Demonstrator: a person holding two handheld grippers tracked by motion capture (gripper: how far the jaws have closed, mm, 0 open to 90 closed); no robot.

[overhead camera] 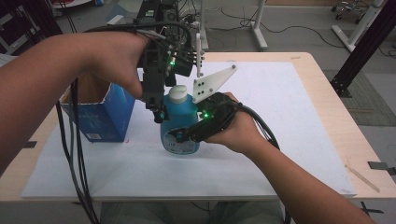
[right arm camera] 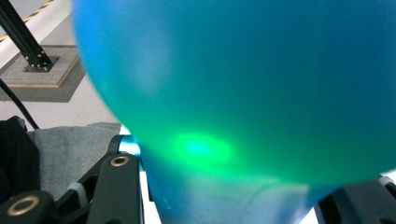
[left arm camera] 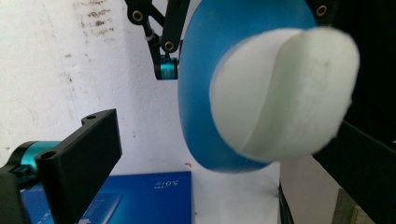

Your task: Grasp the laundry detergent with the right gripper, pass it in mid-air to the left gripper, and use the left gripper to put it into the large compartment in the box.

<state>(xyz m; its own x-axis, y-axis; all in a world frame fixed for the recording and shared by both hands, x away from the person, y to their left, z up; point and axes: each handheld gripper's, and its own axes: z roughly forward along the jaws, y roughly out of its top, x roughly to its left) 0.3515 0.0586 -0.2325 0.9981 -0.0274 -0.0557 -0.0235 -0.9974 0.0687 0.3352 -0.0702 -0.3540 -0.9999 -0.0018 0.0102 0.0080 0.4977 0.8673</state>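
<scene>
1. The bottle [overhead camera: 180,123], at frame centre, is clamped by the right gripper [overhead camera: 180,135].
2. The cap [overhead camera: 178,94] is straddled by the left gripper [overhead camera: 159,109], jaws spread.
3. Uncapping is judged not yet done.

A blue plastic bottle [overhead camera: 180,123] with a wide white screw cap [overhead camera: 178,94], still closed, stands upright near the middle of the worktop [overhead camera: 280,140]. A pale printed label sits low on its front. A blue box [overhead camera: 105,114] stands at its 9 o'clock.
</scene>
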